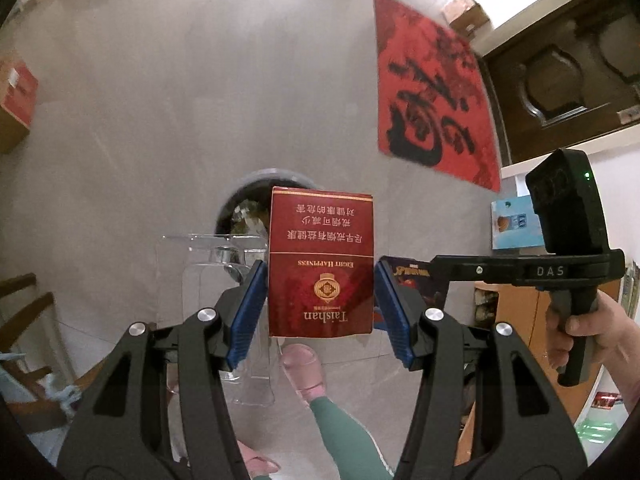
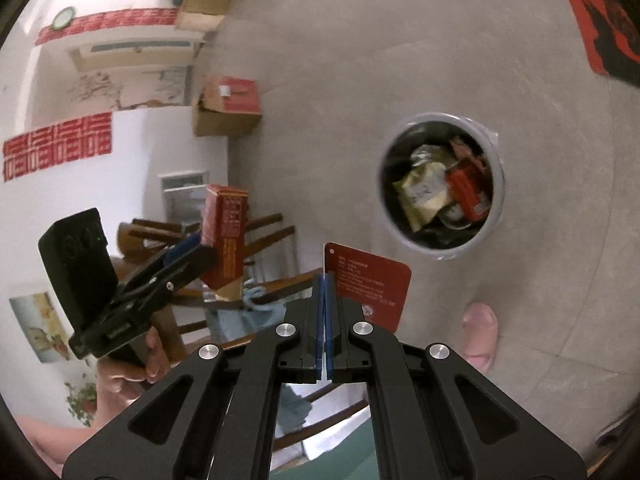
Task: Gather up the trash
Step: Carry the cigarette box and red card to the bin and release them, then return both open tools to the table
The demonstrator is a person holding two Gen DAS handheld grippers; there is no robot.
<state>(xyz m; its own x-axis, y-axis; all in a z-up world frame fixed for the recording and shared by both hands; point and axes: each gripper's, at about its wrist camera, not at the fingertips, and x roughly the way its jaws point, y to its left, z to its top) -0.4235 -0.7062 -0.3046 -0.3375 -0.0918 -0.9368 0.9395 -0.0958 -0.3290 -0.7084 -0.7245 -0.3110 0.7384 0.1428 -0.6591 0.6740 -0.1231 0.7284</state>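
Note:
My left gripper is shut on a red Taishan cigarette box, held in the air above the floor. The box also shows in the right wrist view, held by the left gripper. My right gripper is shut on a thin red card; the card shows as a Spider-Man card in the left wrist view. A round grey trash bin holding wrappers and a red box stands on the floor ahead. In the left wrist view the bin is partly hidden behind the box.
Grey tiled floor with a red paper sheet lying on it. A cardboard box stands by the wall. Wooden chairs are below left. A clear plastic container sits below the left gripper. The person's slippered feet are near.

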